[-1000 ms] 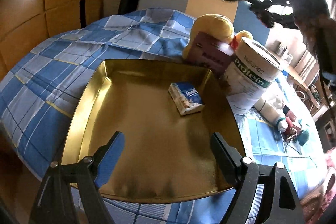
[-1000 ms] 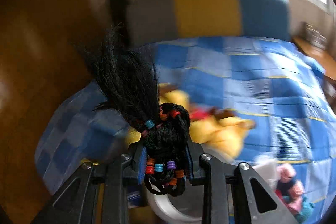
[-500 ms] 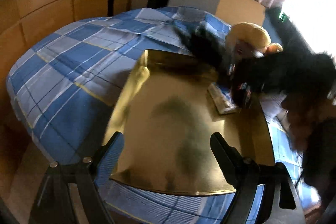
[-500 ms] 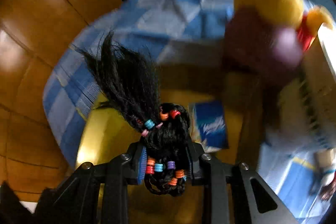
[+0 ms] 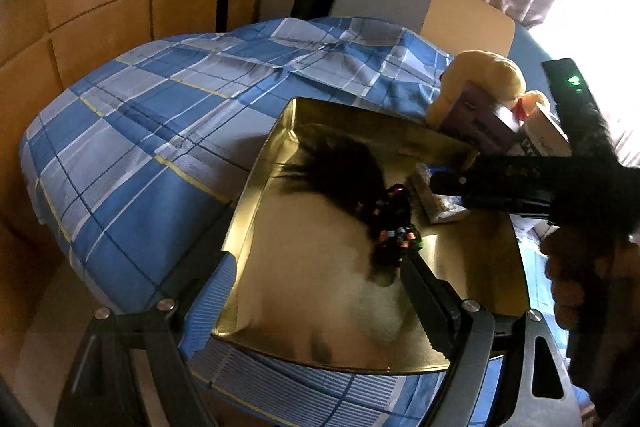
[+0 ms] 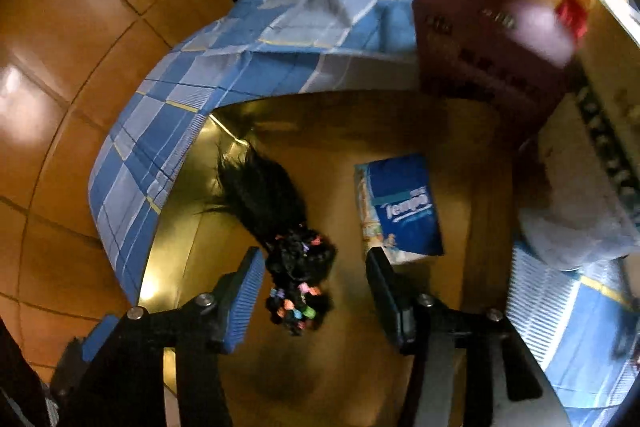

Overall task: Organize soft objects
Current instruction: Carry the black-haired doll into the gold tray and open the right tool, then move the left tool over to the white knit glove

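Moved: I have brought the right gripper (image 6: 316, 291) down over the shallow gold metal tray (image 5: 256, 211); its jaws have just been opening, and the black hair tuft with coloured beads (image 6: 280, 227) lies loose between them.
Location: mid-tray, toward its left wall.
Left gripper (image 5: 304, 291): wide, empty.
Handling: light, limp; I'd pinch the beaded knot.
Count: one tuft, one blue tissue pack (image 6: 402, 207), one yellow plush toy (image 5: 486, 77).

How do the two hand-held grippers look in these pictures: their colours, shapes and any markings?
Both are black frames with silver screws. The right gripper has two straight fingers with ribbed blue pads. In the left view its body shows a small green light. The left gripper looks the same. No cables or sleeves can be seen.
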The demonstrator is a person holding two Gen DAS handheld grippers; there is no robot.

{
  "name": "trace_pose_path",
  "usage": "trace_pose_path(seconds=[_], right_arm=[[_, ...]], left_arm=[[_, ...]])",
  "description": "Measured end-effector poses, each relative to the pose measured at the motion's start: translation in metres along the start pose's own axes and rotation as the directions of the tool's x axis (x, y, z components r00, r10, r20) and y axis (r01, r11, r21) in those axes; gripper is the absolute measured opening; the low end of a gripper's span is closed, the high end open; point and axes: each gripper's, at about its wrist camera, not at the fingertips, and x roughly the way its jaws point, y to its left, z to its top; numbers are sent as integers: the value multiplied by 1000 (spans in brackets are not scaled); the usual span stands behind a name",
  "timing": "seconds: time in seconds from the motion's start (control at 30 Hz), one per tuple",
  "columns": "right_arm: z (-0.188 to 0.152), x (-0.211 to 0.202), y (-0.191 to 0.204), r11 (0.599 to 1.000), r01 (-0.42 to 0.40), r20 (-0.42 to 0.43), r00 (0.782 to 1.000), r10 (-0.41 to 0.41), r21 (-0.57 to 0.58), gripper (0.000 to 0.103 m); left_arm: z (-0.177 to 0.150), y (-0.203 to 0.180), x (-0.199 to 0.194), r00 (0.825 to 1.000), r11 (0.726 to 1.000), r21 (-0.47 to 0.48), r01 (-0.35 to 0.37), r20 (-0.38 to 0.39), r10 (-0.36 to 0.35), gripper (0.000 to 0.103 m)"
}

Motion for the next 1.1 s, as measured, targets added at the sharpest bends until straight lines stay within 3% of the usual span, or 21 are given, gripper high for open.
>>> trace_pose_path(seconds=[0.33, 0.5, 0.83, 1.1], right_arm=[[-42, -45, 6, 973, 161, 180, 975, -131, -166, 54], [-60, -64, -3, 960, 212, 240, 957, -166, -182, 56], [-81, -101, -41, 959, 257, 317, 925, -209, -120, 59], [-86, -134, -99, 949, 315, 352, 887, -298, 10, 59]], left_arm=[[-5, -24, -12, 1000, 998, 67, 19, 19, -20, 85], [-8, -36, -16, 999, 995, 99, 25, 26, -28, 89], [-15, -65, -19, 999, 983, 177, 47, 10, -50, 90], [-21, -91, -20, 997, 968, 240, 76, -7, -76, 90]])
